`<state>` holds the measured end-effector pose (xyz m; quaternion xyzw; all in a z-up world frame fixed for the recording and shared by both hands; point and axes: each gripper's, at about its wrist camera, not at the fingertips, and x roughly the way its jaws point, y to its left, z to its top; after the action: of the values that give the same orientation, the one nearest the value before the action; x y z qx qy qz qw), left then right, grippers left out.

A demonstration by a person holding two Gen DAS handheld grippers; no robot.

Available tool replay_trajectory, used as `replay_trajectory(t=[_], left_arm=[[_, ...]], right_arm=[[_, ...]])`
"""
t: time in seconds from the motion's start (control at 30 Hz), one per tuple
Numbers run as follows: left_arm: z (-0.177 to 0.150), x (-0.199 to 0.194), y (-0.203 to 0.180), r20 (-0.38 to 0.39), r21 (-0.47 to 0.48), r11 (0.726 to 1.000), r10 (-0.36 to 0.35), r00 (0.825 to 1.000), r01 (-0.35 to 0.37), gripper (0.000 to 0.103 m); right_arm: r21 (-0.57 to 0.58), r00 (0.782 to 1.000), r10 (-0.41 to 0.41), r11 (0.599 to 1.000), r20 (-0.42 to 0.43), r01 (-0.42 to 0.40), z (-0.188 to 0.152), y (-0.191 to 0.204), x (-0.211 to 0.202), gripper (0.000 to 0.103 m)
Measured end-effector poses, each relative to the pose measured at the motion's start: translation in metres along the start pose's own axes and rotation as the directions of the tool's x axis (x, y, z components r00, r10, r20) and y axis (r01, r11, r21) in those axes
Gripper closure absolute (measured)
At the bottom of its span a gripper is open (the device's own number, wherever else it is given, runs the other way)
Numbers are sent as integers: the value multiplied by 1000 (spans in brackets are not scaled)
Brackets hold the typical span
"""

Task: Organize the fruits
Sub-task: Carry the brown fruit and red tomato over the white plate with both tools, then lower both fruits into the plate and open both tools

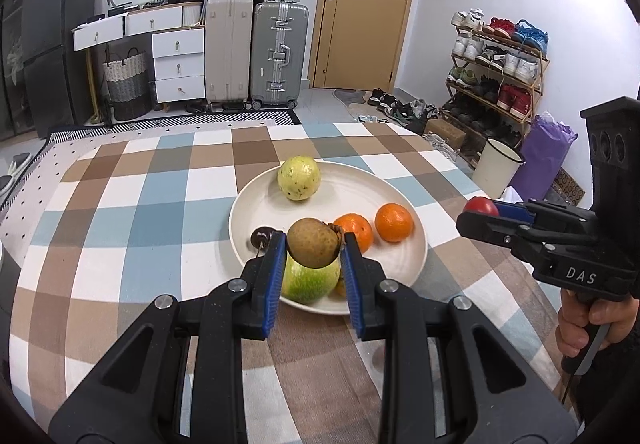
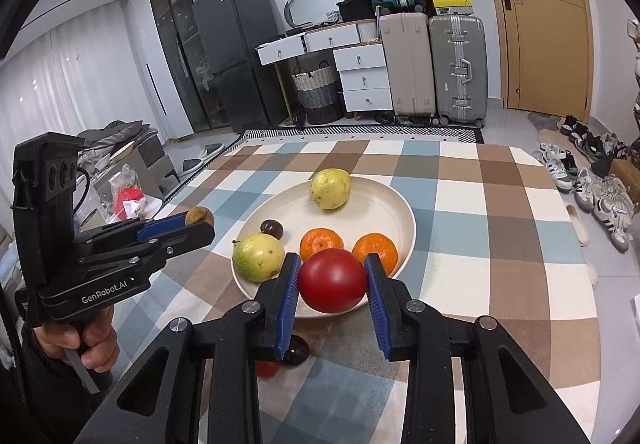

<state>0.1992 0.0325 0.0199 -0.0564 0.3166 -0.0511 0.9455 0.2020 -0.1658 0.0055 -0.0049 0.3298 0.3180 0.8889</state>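
Brown kiwi (image 1: pixel 313 242), red tomato (image 2: pixel 333 281), both gripped above plate (image 2: pixel 394 205)

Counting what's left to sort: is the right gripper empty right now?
No, the right gripper is shut on a red tomato, held between its blue pads above the plate's near rim.

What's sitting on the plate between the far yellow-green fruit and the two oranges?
Nothing: bare plate separates the yellow-green fruit from both oranges, clearest in the right wrist view.
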Motion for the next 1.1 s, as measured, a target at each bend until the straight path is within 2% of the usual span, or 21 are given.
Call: replay_trajectory(t=[0.67,1.1], left_arm=[[22,62,11,-18,15,1000,13,1000,-13,78],[19,82,13,-40,3,1000,5,999,-5,78]], right_arm=[[-7,1000,25,1000,-6,-25,15,-8,48,70],[11,999,36,999,-41,-35,5,-14,67,70]])
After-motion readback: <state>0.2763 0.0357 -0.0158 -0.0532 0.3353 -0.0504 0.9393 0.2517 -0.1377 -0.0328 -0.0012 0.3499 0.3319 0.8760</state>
